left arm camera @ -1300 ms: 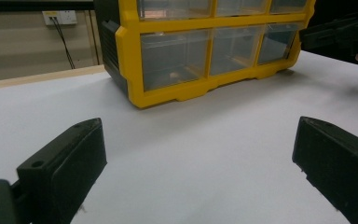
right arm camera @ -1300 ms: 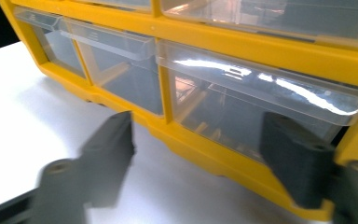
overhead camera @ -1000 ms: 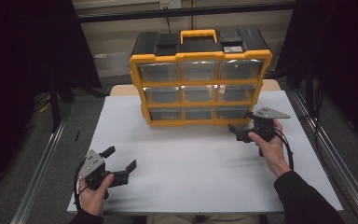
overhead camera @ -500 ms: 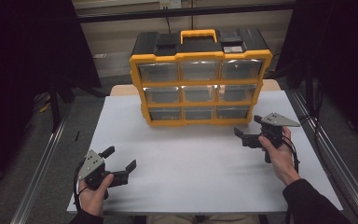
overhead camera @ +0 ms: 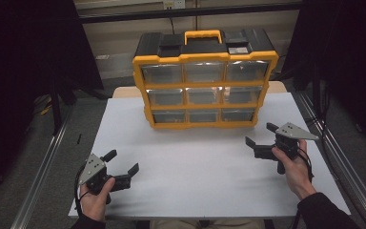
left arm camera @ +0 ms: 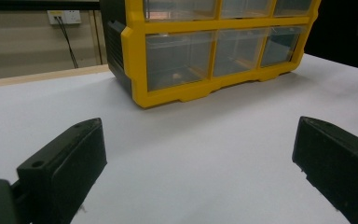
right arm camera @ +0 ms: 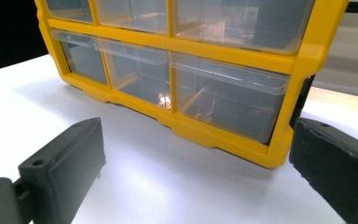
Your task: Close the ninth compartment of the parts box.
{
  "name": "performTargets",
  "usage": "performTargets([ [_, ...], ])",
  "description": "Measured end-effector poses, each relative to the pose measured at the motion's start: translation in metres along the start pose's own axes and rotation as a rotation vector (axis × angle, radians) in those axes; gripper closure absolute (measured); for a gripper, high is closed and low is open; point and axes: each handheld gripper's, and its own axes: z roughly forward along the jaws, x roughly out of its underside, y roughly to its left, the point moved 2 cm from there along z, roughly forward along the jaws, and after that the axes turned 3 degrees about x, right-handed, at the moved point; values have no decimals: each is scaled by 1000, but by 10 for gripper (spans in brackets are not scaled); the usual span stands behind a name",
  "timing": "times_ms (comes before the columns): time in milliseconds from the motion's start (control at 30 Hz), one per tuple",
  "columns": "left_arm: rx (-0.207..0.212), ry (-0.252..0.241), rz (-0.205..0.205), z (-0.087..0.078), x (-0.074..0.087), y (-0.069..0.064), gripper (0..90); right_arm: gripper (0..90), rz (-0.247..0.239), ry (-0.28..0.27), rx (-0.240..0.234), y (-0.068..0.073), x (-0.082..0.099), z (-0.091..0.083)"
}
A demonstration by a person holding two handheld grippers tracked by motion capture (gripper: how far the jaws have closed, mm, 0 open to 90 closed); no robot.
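A yellow and black drawer cabinet [overhead camera: 202, 81] with clear plastic drawers stands upright at the back of the white table [overhead camera: 195, 167]. All its drawers look closed. My left gripper [overhead camera: 121, 164] rests near the front left corner, open and empty. My right gripper [overhead camera: 259, 136] is held at the right side, open and empty, some way in front of the cabinet's lower right corner. The left gripper view shows the cabinet [left arm camera: 205, 51] far ahead between my jaws. The right gripper view has the bottom right drawer [right arm camera: 228, 100] close ahead, with a small object in the drawer [right arm camera: 164, 99] beside it.
Metal rails [overhead camera: 43, 167] run along both sides of the table. A wall socket [left arm camera: 65, 17] sits on the wall behind. Dark curtains flank the space. White tabletop lies between the two grippers.
My right gripper has drawn back from the cabinet toward the person and to the right. The left gripper has stayed still.
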Motion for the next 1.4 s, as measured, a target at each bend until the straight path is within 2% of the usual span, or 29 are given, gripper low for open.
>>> performTargets([
  [800, -7, 1, 7, -4, 0, 0, 25, 32, -10, -5, 35, -6, 13, -51],
  [967, -3, 3, 3, -5, 0, -2, 25, 36, -25, -12, 58, -7, 14, -63],
  [1400, -5, -3, 6, -8, 0, -2, 25, 31, 3, 29, 65, -12, 27, -83],
])
